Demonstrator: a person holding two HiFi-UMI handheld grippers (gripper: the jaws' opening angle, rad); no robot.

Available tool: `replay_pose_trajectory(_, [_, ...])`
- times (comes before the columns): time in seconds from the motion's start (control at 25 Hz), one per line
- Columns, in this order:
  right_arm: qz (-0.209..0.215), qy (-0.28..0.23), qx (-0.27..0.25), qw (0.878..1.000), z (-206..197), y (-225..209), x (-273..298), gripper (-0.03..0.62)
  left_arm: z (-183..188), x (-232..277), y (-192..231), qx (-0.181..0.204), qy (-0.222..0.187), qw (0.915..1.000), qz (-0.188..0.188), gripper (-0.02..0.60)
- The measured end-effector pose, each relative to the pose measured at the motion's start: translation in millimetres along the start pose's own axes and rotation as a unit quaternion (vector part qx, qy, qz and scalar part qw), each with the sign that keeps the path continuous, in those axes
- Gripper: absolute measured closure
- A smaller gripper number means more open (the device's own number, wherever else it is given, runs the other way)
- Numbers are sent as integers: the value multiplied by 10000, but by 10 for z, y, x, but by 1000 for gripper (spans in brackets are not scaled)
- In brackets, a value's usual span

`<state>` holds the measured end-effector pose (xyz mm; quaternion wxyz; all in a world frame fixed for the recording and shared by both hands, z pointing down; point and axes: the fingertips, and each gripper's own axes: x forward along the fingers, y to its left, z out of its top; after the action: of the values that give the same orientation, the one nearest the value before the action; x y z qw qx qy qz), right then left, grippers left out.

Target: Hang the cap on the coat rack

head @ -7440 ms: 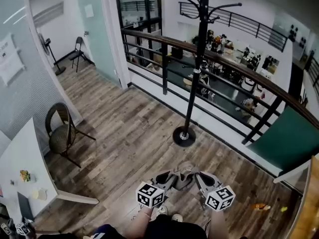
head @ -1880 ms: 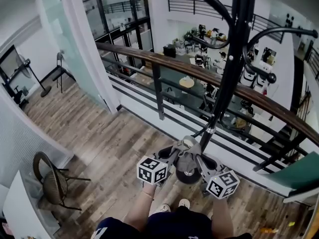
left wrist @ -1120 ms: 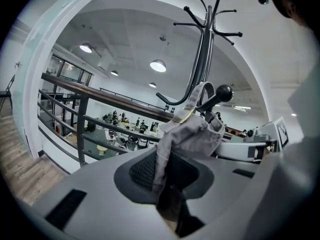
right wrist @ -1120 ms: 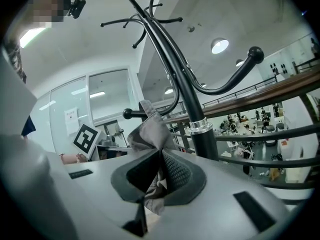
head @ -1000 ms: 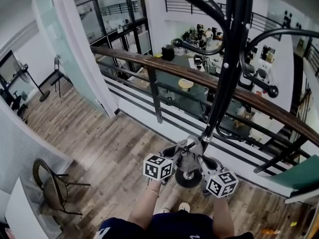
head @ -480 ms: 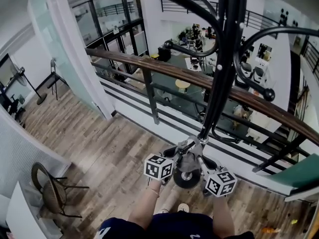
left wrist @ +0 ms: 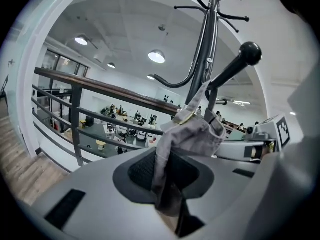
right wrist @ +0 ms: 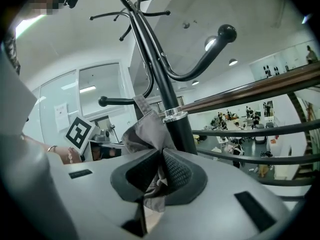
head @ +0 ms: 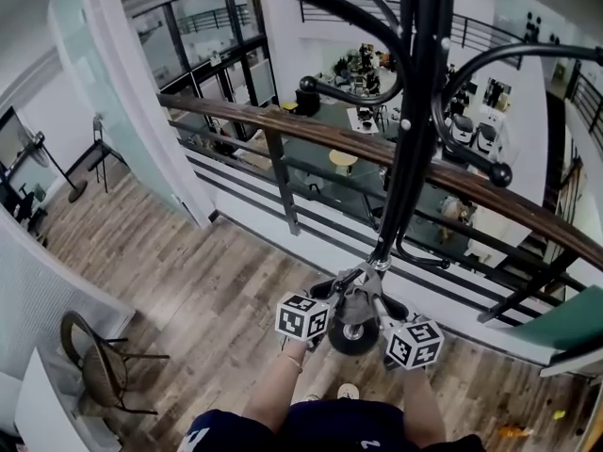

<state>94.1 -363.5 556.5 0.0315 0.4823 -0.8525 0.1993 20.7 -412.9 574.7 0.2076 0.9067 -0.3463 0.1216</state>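
Both claws are closed on the cap [head: 359,300]. L gripper [left wrist: 167,184] has a fold of grey cloth pinched between its pads. R gripper [right wrist: 157,176] does the same on the other side; its jaws have just opened a hair, but cloth is between them and the pads look to be biting. The cap hangs bunched between the two, right up against the coat rack [head: 415,111] pole near the metal collar [right wrist: 172,115], with the knobbed hook [left wrist: 250,53] just above and beside it. Can't tell if the cloth touches the hook arm; I judge it's not hooked yet. Handling, my read: light, soft, floppy fabric, it crumples wherever I clamp, so no stiffness to steer it with. Not fragile, and the weave grips the ribbed pads OK, so low slip risk unless I slacken more. Best hold is what I have: the band/edge on opposite sides, keeping the opening spread so it can drop over the knob. The strap loop w/ buckle at the top is an alt catch point. The railing [head: 283,125] is behind, well apart, no issue.
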Motion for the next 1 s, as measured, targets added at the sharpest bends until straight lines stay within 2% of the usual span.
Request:
replay_pose_trajectory(0.08, [-82, -47, -69, 9999, 8, -16, -1, 541, 7, -5, 11, 63, -108, 9998, 146, 512])
replay_pose_trajectory(0.12, [-102, -62, -111, 9999, 13, -14, 3, 507, 5, -8, 15, 89, -139, 9996, 211, 504])
replay_pose_trajectory(0.2, [-85, -88, -158, 9998, 27, 13, 11, 362, -4, -25, 23, 121, -181, 9992, 320, 460])
replay_pose_trajectory(0.24, [-81, -107, -179, 9998, 37, 30, 9, 347, -10, -45, 35, 112, -220, 9989, 386, 410])
replay_pose_trajectory(0.32, [-97, -129, -245, 9996, 47, 57, -7, 330, -18, -110, 59, 58, -365, 9980, 506, 315])
replay_pose_trajectory(0.4, [-130, -120, -308, 9994, 35, 68, -26, 315, -22, -180, 52, -11, -540, 9973, 506, 282])
replay_pose_trajectory(0.52, [-196, -129, -345, 9991, -4, 91, -68, 312, -57, -282, -33, -51, -644, 9975, 283, 276])
replay_pose_trajectory(0.68, [-368, -165, -417, 9983, -63, 121, -164, 312, -126, -444, -152, 137, -717, 9973, 99, 278])
replay_pose_trajectory(0.88, [-663, -152, -558, 9961, -168, 129, -320, 315, -259, -652, -181, 204, -783, 9964, 243, 279])
replay_pose_trajectory(1.0, [-783, -56, -571, 9953, -305, 155, -407, 315, -389, -823, -176, 371, -830, 9947, 490, 279])
